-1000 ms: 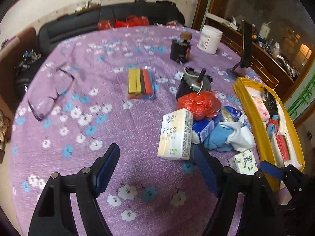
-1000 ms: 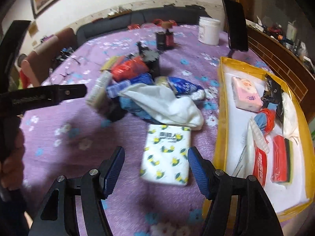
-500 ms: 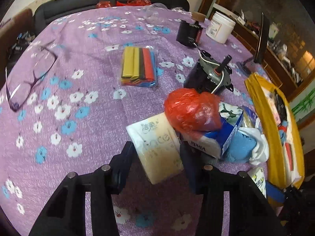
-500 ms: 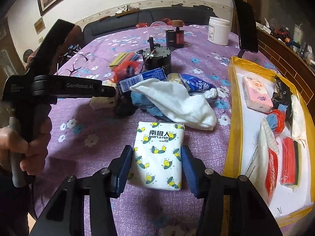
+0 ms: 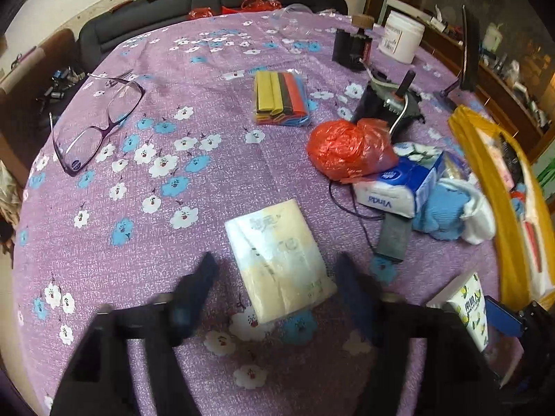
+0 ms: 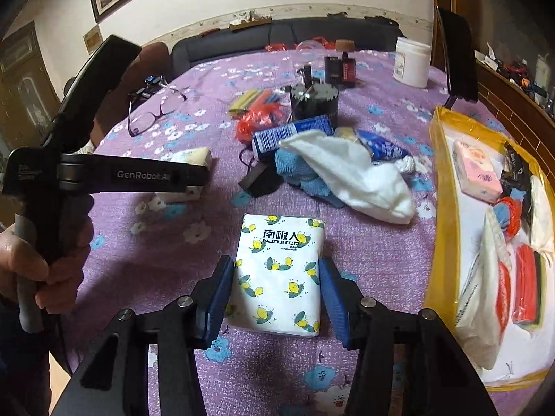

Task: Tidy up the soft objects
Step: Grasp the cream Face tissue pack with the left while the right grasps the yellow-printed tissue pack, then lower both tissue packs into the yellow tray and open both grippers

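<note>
A cream tissue pack (image 5: 281,263) lies on the purple flowered cloth between the fingers of my left gripper (image 5: 277,277), which is open with gaps on both sides. My right gripper (image 6: 275,287) is shut on a white bee-print tissue pack (image 6: 281,270); its blue pads press both sides. That pack also shows in the left wrist view (image 5: 468,308). A red plastic bag (image 5: 350,149), a blue Vinda tissue pack (image 5: 399,183), a blue cloth (image 5: 440,215) and a white cloth (image 6: 353,176) lie in a pile. A yellow-edged pouch (image 6: 433,208) at the right holds several soft items.
Purple glasses (image 5: 93,128) lie at the left. A pack of coloured strips (image 5: 281,98), a black motor (image 5: 388,107), a dark bottle (image 5: 352,48), a white tub (image 5: 400,40) and a phone stand (image 6: 454,59) are farther back. A black block (image 5: 393,239) lies beside the pile.
My left gripper opened and let the cream pack down flat on the cloth, and drew back a little. My right gripper stays closed on the bee-print pack.
</note>
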`<state>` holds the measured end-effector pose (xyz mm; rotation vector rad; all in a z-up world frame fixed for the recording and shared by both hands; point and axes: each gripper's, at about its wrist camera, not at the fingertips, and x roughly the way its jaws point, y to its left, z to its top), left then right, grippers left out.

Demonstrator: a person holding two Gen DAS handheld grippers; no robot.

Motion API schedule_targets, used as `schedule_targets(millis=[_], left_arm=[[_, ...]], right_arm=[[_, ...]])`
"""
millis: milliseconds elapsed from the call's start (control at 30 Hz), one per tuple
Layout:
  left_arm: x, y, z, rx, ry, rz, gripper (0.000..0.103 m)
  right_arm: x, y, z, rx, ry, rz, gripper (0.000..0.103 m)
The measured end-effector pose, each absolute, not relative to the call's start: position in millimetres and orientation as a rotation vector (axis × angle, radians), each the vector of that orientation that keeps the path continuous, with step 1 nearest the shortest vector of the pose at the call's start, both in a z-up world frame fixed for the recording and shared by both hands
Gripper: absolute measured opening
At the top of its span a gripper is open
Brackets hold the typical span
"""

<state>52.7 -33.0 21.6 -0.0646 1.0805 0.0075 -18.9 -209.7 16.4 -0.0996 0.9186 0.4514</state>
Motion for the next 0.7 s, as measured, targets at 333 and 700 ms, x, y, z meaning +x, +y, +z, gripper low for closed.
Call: schedule_targets(millis=[333,700], left_arm=[[31.9,-41.3,25.8,-0.053,1.006,0.002,0.05],[1.9,-67.2,57.0,-0.082,0.885,-0.086,0.051]], right_arm=[[-20.1,-221.8,24.5,-0.068,0.88,0.43,0.055],[-21.2,-245.6,43.4,0.013,0.826,0.404,0.054]])
